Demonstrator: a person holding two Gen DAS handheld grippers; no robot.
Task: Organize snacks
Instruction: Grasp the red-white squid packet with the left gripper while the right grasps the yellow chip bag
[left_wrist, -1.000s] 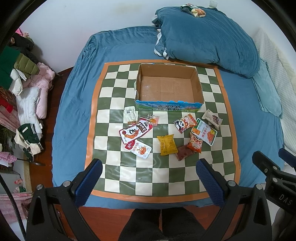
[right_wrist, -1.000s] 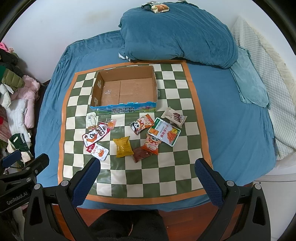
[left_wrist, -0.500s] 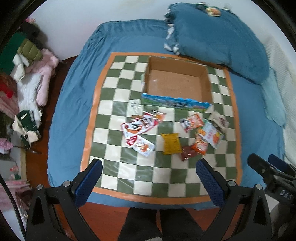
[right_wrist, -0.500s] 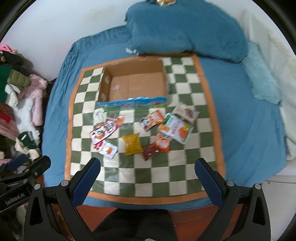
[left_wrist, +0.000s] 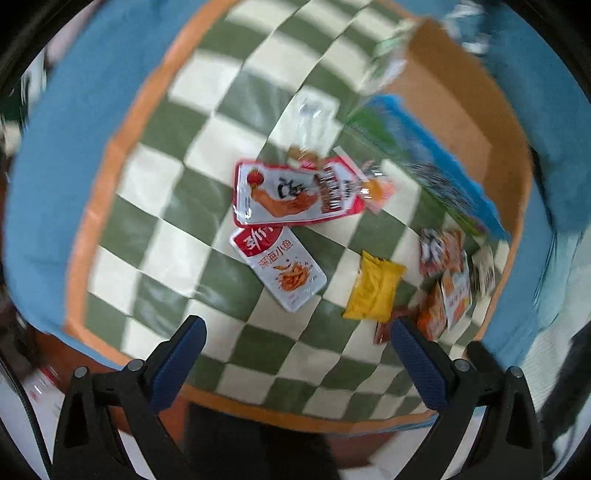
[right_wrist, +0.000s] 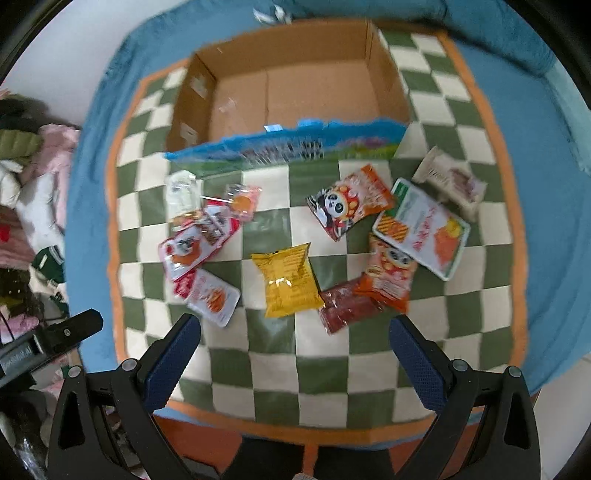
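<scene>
Blue bed (right_wrist: 546, 155) carries checkered mat (right_wrist: 332, 369), cardboard box (right_wrist: 295, 85), snack packets (right_wrist: 288, 280).

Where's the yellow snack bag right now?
In the right wrist view the yellow snack bag lies mid-mat on the checkered mat, in front of the cardboard box, its right edge by the dark red packet.

Glossy plastic snack packets (right_wrist: 289, 280) — matt cardboard box (right_wrist: 291, 92), soft cloth checked mat (right_wrist: 325, 369).

Cardboard box (left_wrist: 454, 122) blurred, edge-cropped
</scene>
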